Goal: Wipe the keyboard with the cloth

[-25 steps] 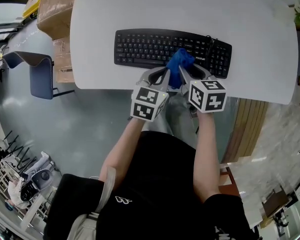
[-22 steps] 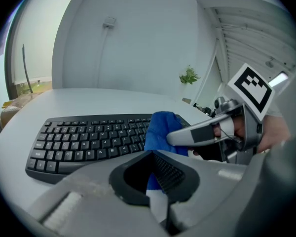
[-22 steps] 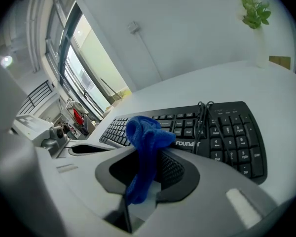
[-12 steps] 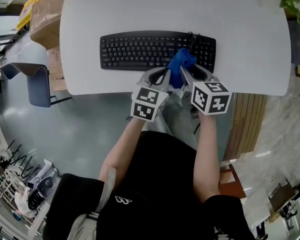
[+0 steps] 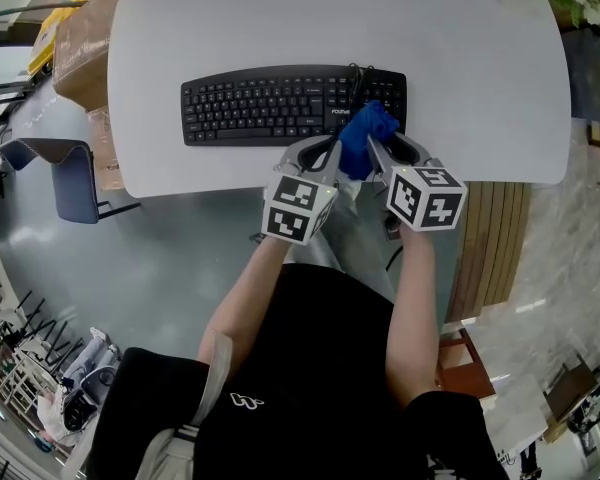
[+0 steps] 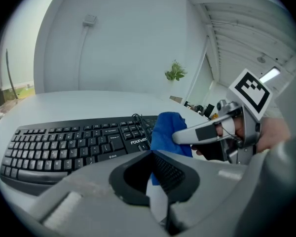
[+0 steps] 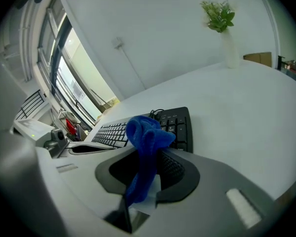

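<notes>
A black keyboard (image 5: 290,105) lies on the white table (image 5: 460,88). My right gripper (image 5: 377,151) is shut on a bunched blue cloth (image 5: 365,133), which hangs over the keyboard's right end by the number pad. In the right gripper view the cloth (image 7: 145,142) stands up from between the jaws, in front of the keyboard (image 7: 176,125). My left gripper (image 5: 328,153) is close beside the right one, at the keyboard's front edge, shut with nothing in it. The left gripper view shows the keyboard (image 6: 74,142), the cloth (image 6: 166,128) and a right gripper finger (image 6: 203,131).
A green plant (image 7: 219,16) in a white vase stands at the table's far right corner. Cardboard boxes (image 5: 80,28) and a blue chair (image 5: 65,163) are on the floor to the left. A wooden panel (image 5: 485,258) sits below the table's right edge.
Both grippers and the cloth now sit further right along the keyboard, from just left of the number pad to over its right end. The jaws stayed as they were.
</notes>
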Action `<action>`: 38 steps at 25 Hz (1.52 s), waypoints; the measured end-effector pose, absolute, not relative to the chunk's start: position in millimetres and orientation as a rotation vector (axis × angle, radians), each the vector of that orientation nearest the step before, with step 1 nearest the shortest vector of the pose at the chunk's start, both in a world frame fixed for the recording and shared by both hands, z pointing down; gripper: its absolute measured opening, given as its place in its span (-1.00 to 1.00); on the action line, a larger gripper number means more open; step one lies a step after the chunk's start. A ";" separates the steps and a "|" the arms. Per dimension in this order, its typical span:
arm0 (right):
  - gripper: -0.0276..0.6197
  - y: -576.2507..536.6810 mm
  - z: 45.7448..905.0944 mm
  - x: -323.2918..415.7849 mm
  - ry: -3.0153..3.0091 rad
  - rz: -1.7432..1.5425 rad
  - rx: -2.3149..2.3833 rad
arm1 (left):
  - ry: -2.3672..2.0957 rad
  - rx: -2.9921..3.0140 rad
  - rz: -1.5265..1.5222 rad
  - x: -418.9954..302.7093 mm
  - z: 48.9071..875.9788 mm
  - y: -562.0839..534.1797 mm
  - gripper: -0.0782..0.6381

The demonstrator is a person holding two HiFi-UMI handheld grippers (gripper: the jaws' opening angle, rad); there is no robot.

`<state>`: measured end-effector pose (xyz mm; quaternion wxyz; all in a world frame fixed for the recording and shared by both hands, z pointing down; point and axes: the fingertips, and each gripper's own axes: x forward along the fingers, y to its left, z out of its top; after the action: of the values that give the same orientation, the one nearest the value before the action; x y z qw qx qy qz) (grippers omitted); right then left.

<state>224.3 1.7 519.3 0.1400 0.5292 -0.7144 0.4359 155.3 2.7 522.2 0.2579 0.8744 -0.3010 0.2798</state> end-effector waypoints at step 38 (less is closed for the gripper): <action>-0.61 -41.1 321.9 305.3 -2.449 0.707 1.805 | -1.159 2.666 0.353 179.6 330.6 -60.9 -0.79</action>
<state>305.3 -41.1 321.9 0.0091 0.5780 -0.7839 0.2264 179.6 -60.9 330.6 0.1064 0.9053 -0.3934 0.1199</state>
